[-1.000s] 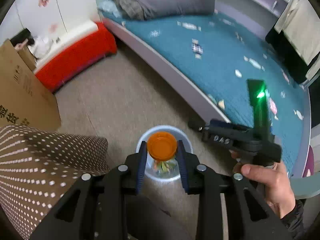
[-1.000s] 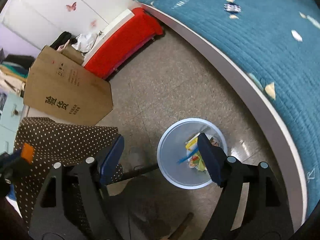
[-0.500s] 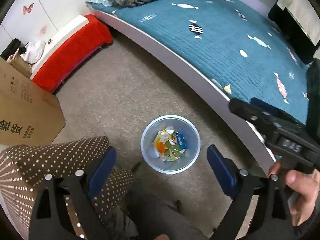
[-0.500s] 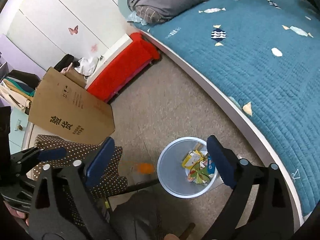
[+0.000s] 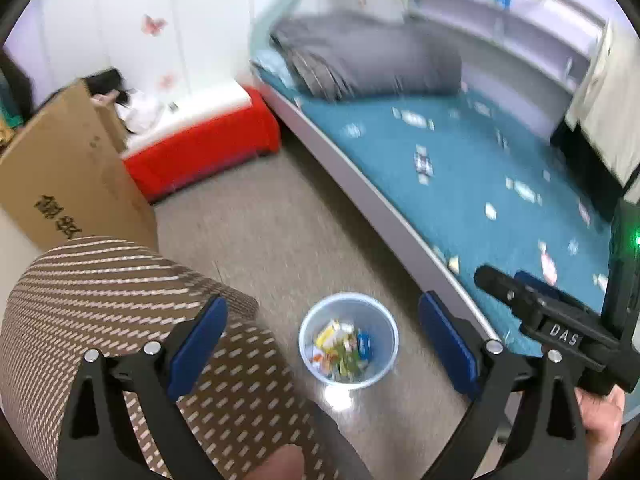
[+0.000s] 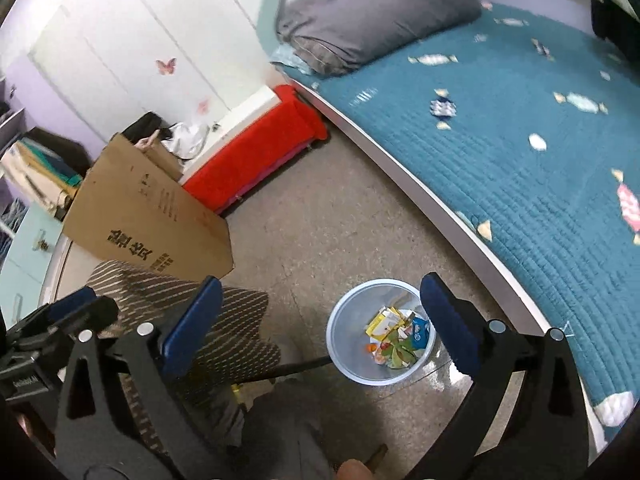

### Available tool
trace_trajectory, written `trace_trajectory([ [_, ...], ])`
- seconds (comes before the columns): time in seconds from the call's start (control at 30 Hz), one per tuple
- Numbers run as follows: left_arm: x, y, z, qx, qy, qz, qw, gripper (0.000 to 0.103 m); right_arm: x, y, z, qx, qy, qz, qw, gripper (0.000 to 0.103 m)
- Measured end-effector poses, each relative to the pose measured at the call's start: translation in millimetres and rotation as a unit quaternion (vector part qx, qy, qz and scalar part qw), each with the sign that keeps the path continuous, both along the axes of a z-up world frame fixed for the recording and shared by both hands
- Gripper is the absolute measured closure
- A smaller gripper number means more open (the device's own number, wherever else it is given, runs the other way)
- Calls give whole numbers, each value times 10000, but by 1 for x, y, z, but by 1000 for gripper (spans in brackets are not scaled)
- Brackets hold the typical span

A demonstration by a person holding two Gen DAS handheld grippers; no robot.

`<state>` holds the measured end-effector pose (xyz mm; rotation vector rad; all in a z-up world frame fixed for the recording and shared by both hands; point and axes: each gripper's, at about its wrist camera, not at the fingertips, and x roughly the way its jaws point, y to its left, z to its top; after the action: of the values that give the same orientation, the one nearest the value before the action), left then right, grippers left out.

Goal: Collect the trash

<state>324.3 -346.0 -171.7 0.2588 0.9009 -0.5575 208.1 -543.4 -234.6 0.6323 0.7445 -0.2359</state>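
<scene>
The left tool points steeply down toward the floor; its blue pads stand far apart, the jaws are opening, and nothing lies between them. The right tool is likewise spread wide and carries nothing. In the left wrist view the right tool appears at the right edge, cut off by the frame, with a hand partly visible beneath it and a green lamp lit on its body. In the right wrist view the left tool shows only as a dark body at the lower left. The bin, pale blue and round, stands on the floor below both tools, near the edge of the bed. Inside it lie the wrappers, yellow, green, blue and orange; single items cannot be told apart because of blur. A thin dark rod reaches the bin's side in the right wrist view; what it belongs to cannot be told. A brown dotted fabric fills the lower left, its dots smeared into streaks. Behind it leans a cardboard box with printed characters, partly hidden. Further out stand a red bench and grey bedding at the head of the bed. Small patterned shapes scatter across the teal quilt; whether they are print or loose items cannot be told.
</scene>
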Motion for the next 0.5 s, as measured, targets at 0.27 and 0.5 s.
trace_trajectory([
  [0.27, -64, 85, 68, -612, -1034, 610, 9909, 7, -34, 70, 80, -568, -506, 357, 9965, 6],
  [0.5, -120, 151, 116, -849, -1911, 1287, 9694, 7, -69, 140, 142, -1060, -1057, 696, 9863, 6],
])
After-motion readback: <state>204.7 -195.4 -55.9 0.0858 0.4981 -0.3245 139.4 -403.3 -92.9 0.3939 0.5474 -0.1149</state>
